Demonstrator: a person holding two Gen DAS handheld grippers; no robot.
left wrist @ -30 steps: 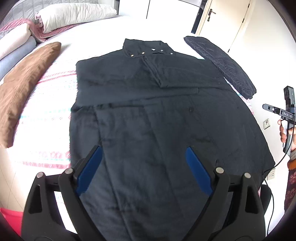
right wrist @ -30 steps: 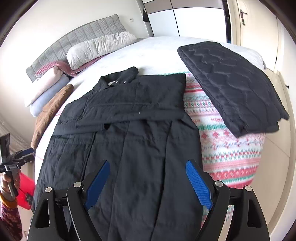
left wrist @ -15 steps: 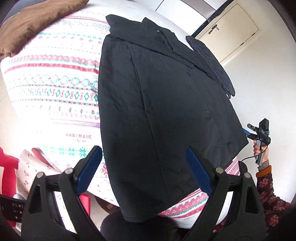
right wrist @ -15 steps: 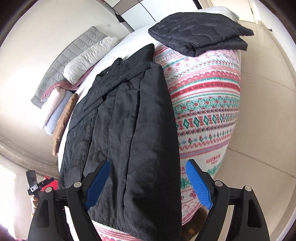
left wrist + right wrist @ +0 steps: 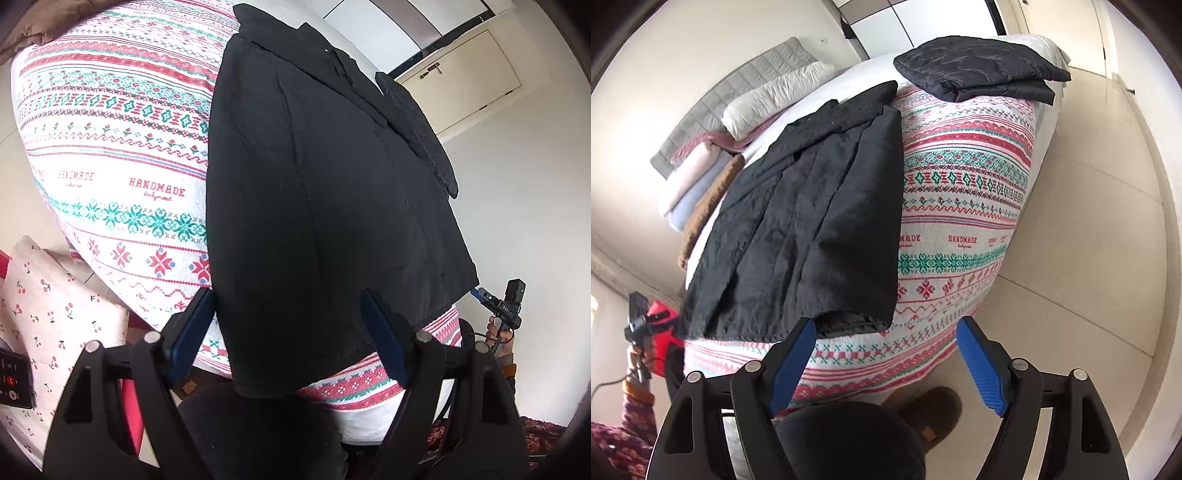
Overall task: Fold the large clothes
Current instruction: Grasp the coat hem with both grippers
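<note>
A large black jacket lies spread on the patterned bedspread, its hem hanging over the bed's foot edge. It also shows in the right wrist view. My left gripper is open and empty, low at the bed's foot, with the hem's left part between its blue pads in view. My right gripper is open and empty, just below the hem's right corner. The right gripper also shows at the far right of the left wrist view, and the left gripper at the far left of the right wrist view.
A folded dark quilted jacket lies on the bed's far right corner. Pillows and folded blankets are stacked at the headboard. A cherry-print cushion with a phone sits at lower left. Tiled floor lies to the right.
Both grippers have dropped from above the jacket down to the bed's foot edge and now look up along the hanging hem. Both stay open.
</note>
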